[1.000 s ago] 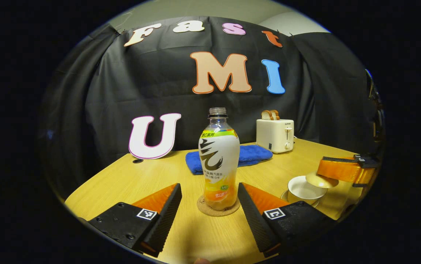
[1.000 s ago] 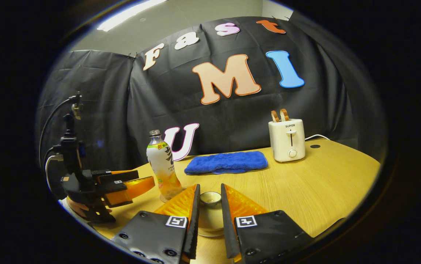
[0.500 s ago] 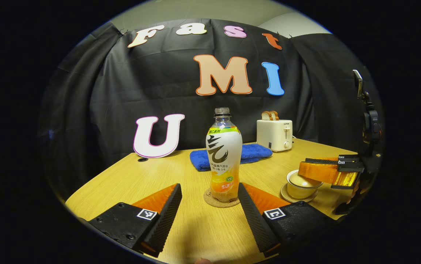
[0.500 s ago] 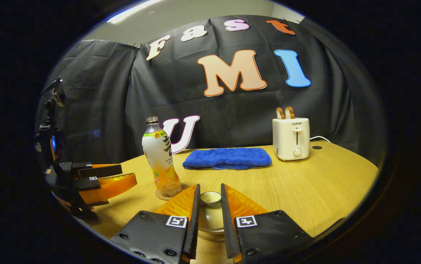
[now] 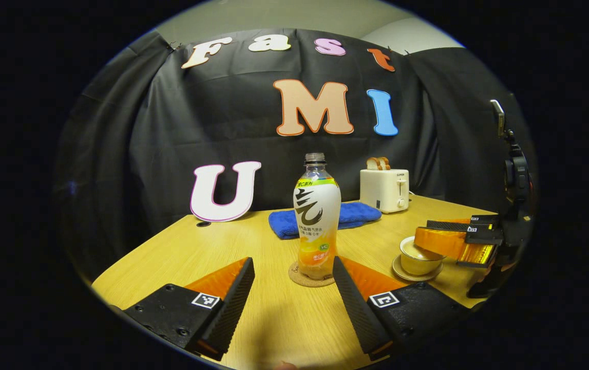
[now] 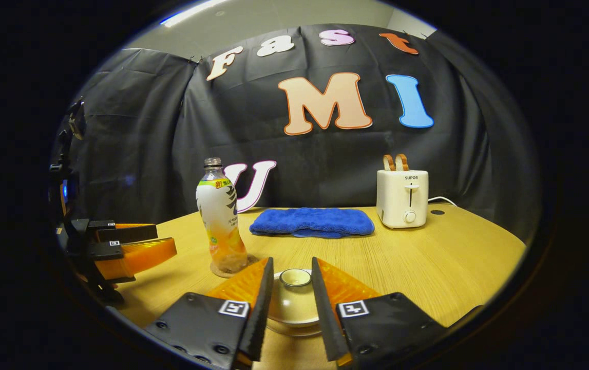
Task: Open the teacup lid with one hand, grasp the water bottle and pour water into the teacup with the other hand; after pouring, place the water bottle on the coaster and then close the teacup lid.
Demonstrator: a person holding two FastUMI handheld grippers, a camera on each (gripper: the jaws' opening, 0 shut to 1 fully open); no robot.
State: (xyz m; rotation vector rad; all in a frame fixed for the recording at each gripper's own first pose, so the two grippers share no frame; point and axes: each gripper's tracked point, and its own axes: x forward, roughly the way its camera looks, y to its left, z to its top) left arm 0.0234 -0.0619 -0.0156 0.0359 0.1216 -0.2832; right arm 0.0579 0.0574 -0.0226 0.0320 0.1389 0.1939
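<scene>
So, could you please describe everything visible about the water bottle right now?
The water bottle is clear plastic with a white, green and orange wrap, capless, and holds some orange liquid at the bottom. It stands upright on a round cork coaster on the wooden table, in front of a blue towel. The left hand-held gripper is open, short of it, touching nothing.

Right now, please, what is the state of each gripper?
Left tongs: open, holding nothing; the water bottle stands ahead on its coaster.
Right tongs: narrow around the teacup lid knob; grip cannot be told.
</scene>
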